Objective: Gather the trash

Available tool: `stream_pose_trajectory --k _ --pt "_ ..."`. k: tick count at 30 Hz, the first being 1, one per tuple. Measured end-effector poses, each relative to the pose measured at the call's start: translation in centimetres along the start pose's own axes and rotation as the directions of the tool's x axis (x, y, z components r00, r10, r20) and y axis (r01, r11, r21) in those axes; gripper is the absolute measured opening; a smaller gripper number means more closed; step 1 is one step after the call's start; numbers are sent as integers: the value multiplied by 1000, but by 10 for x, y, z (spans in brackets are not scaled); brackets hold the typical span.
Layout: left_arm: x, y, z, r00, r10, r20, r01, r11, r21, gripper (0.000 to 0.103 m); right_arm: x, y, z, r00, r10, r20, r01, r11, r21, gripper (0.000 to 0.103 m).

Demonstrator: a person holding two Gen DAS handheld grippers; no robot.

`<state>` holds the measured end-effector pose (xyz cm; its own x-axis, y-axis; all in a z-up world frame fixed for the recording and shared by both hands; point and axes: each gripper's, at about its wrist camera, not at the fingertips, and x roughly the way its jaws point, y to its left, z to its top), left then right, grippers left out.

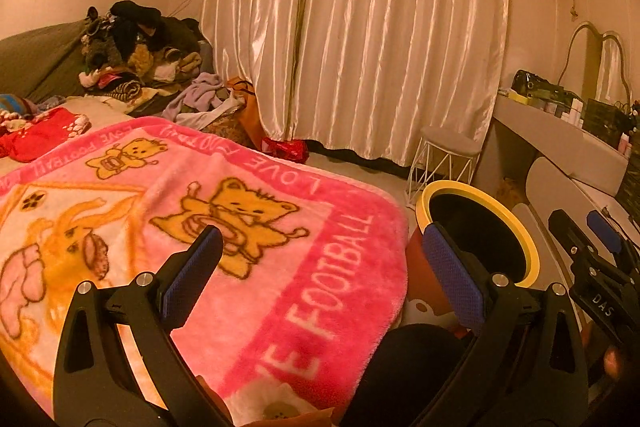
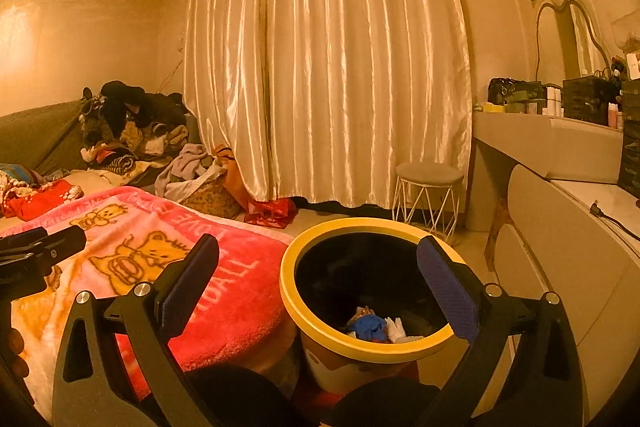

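A bed [image 1: 100, 111] fills the left of the frame, covered by a fuzzy pink cartoon-bear blanket [image 1: 224, 227]; a heap of mixed clothes [image 1: 136, 55] lies upper left.

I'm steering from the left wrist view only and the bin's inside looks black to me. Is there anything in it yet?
Observer: Yes. The right wrist view looks down into the yellow-rimmed bin; a blue crumpled piece lies at the bottom.
Operator: Just that piece?
Observer: No, white crumpled paper lies beside it, touching it.
Operator: Is the right gripper carrying something?
Observer: No. The right gripper is open over the bin with nothing between its fingers.
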<state>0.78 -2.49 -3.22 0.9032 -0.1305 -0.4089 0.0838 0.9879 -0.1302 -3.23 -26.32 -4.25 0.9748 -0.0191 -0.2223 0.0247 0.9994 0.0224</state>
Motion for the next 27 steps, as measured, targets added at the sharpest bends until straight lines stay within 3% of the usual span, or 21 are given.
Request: stream_pose_trajectory --k 27 --pt "-1 -1 0 1000 -3 2 3 1000 3 92 0 -2 0 1000 0 3 0 1000 3 97"
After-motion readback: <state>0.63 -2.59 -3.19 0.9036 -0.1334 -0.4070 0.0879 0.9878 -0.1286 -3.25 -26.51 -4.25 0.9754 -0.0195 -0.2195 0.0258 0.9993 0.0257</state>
